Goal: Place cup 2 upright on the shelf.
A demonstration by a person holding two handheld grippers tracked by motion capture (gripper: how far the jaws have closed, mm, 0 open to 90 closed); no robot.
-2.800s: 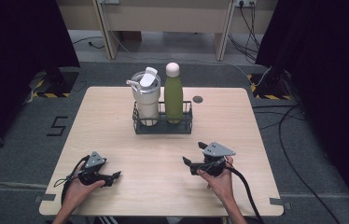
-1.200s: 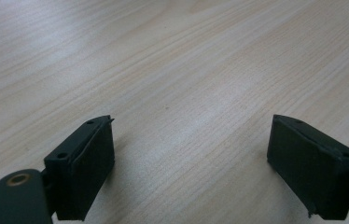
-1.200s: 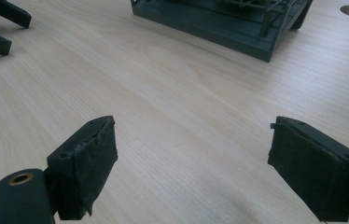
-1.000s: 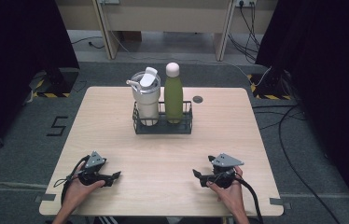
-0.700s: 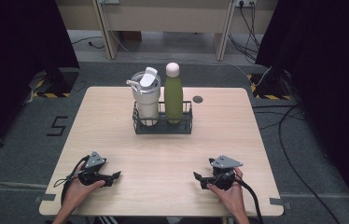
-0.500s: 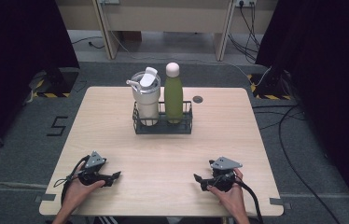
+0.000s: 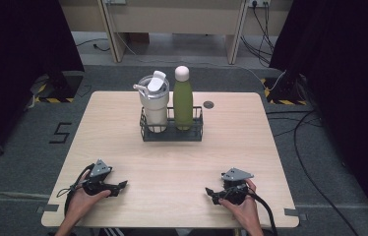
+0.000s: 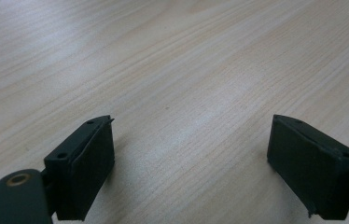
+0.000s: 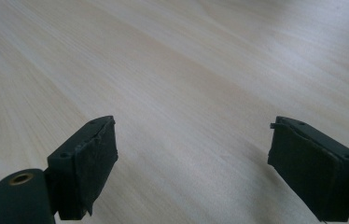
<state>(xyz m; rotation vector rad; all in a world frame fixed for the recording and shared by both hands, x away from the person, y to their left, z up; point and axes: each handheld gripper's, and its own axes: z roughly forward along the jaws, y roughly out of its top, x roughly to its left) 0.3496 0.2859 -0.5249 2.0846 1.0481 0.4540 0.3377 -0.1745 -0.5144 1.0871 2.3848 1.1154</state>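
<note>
A black wire rack (image 7: 172, 132) stands at the back middle of the wooden table (image 7: 172, 167). In it are a cream tumbler (image 7: 154, 105) with a flip lid on the left and a green bottle (image 7: 182, 101) with a pale cap on the right. My left gripper (image 7: 121, 186) rests on the table near the front left, held by a hand, its jaws pointing right. My right gripper (image 7: 209, 192) rests near the front right, its jaws pointing left. Both stand open over bare wood, as my left gripper (image 8: 191, 154) and my right gripper (image 9: 193, 156) each show in their own views.
A small dark round grommet (image 7: 208, 104) sits in the tabletop behind the rack's right end. Cables (image 7: 300, 132) run over the grey floor to the right of the table. A desk frame (image 7: 172, 19) stands beyond the far edge.
My right gripper has moved toward the table's front edge and settled low on the wood. The left gripper, rack, tumbler and bottle have stayed put.
</note>
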